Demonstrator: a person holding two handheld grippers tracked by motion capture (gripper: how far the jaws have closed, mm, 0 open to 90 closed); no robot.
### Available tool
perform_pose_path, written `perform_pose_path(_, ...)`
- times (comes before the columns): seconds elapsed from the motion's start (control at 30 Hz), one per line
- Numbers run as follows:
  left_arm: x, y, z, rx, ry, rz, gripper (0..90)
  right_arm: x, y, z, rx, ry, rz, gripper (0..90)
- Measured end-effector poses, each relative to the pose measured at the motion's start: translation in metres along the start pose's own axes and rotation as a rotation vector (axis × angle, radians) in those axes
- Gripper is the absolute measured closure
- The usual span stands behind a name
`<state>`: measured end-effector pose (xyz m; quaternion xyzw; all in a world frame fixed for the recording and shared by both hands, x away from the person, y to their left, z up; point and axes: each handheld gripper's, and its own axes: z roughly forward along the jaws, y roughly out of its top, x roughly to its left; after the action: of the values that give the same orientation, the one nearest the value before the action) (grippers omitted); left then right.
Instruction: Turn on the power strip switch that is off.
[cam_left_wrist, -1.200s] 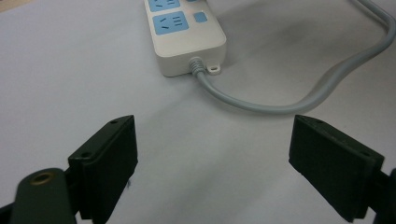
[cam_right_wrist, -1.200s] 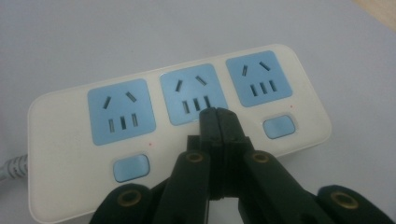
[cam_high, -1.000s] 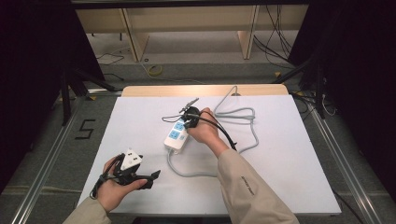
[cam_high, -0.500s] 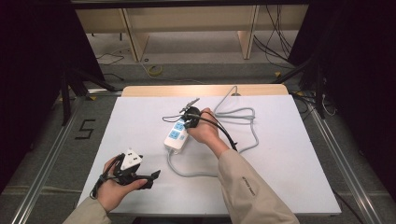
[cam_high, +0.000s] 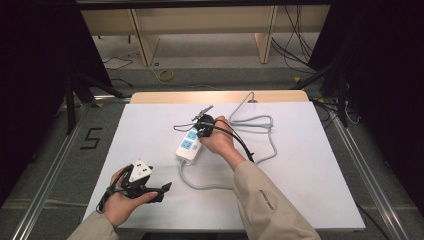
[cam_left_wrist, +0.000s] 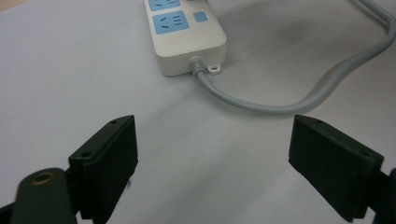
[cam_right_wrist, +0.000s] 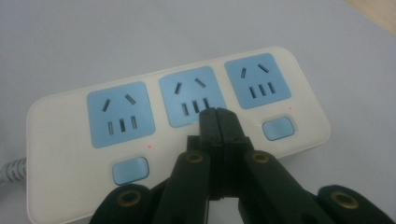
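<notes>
Right gripper view: power strip (cam_right_wrist: 177, 130), three sockets, two switches.

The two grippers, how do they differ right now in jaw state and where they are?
The left gripper has its jaws wide apart with nothing between them; the right gripper has its jaws pressed together. The left gripper is held near the table's front left corner, away from the power strip; the right gripper's tips are over the strip's middle socket. Both have black jaws.

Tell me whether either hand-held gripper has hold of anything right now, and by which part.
Nothing is held. The right hand-held gripper is shut on nothing, tips over the white power strip with blue sockets. The left hand-held gripper is open over the white table.
</notes>
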<state>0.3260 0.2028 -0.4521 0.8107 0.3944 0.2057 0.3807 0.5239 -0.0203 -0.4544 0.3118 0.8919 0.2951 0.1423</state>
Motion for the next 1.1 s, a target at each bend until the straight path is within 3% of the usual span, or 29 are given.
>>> perform_pose_path(0.8,-0.0002,0.0000,0.0000,0.000,0.000,0.001,15.3,-0.0017,-0.0005,-0.0017,-0.006,-0.003,-0.009,90.0)
perform_pose_path(1.1,-0.0003,0.0001,0.0000,0.000,0.000,0.001,15.4,-0.0053,-0.0018,-0.0067,-0.029,-0.005,0.012,86.5)
